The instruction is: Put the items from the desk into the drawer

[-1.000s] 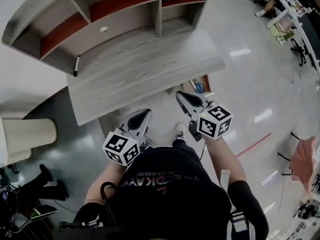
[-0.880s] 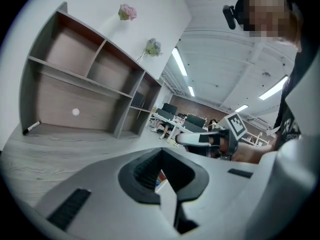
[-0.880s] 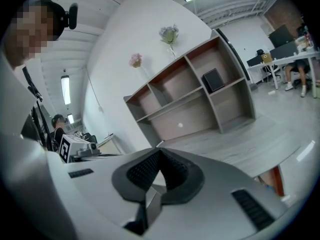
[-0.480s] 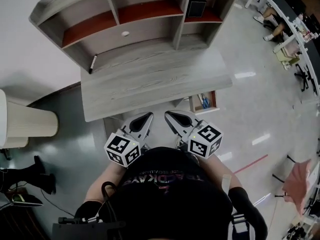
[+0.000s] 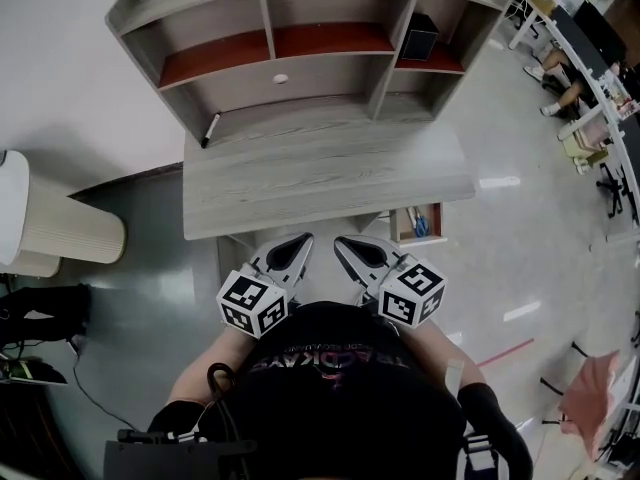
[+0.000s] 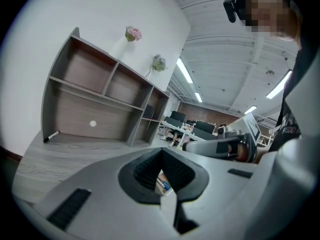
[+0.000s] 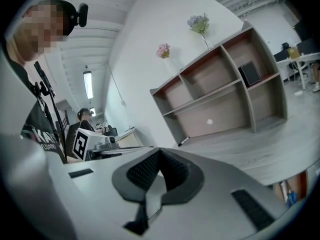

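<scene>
A grey wooden desk (image 5: pixel 320 173) with a hutch stands in front of me. One black marker (image 5: pixel 211 128) lies at the desk's back left, against the hutch; the left gripper view shows the marker (image 6: pixel 51 136) and the right gripper view shows the marker (image 7: pixel 182 142) too. Under the desk's right end an open drawer (image 5: pixel 418 223) holds a few small items. My left gripper (image 5: pixel 298 242) and right gripper (image 5: pixel 345 244) hang side by side at the desk's near edge, both shut on nothing. In their own views the left gripper (image 6: pixel 161 151) and right gripper (image 7: pixel 159 152) show jaws pressed together.
A black box (image 5: pixel 420 36) sits in the hutch's right compartment. A white round cap (image 5: pixel 281 78) marks the hutch's back panel. A cream cylindrical bin (image 5: pixel 55 230) stands left of the desk. Other desks and chairs (image 5: pixel 585 118) line the far right.
My right gripper has pulled back from the open drawer and swung left beside the left gripper. The head view has shifted, showing more of the hutch.
</scene>
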The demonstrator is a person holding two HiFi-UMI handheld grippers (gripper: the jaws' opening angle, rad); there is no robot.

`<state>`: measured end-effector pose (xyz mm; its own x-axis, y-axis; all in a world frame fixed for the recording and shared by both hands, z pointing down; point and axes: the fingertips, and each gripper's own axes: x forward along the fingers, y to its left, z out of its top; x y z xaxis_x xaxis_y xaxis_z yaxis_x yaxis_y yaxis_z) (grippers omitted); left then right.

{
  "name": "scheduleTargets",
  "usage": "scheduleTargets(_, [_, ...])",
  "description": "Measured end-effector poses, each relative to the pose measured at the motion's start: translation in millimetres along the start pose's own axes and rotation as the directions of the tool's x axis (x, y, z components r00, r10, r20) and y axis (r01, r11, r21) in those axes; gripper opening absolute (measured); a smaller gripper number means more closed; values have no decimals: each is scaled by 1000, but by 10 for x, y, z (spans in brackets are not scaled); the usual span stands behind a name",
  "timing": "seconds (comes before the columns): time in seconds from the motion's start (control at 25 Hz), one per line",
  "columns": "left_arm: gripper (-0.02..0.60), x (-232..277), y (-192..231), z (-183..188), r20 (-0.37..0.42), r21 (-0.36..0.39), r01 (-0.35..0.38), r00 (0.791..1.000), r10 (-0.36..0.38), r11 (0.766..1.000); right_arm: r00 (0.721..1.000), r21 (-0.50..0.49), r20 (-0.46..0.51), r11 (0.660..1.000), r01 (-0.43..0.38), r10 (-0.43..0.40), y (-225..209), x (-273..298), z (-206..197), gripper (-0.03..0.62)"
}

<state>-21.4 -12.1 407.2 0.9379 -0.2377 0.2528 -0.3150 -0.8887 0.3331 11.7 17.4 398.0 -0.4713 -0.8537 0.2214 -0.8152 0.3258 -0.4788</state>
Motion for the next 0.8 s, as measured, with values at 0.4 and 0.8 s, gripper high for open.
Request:
scheduleTargets(0.4, [11, -31, -24, -33, -16, 3, 7, 1000, -7, 1000, 1000, 34, 11, 999, 11, -12, 15, -51, -70, 17])
scheduleTargets(0.8, [11, -35, -52, -74, -32, 5, 15, 999, -15, 1000, 999, 49, 20, 998, 24, -25, 21, -85, -109, 17])
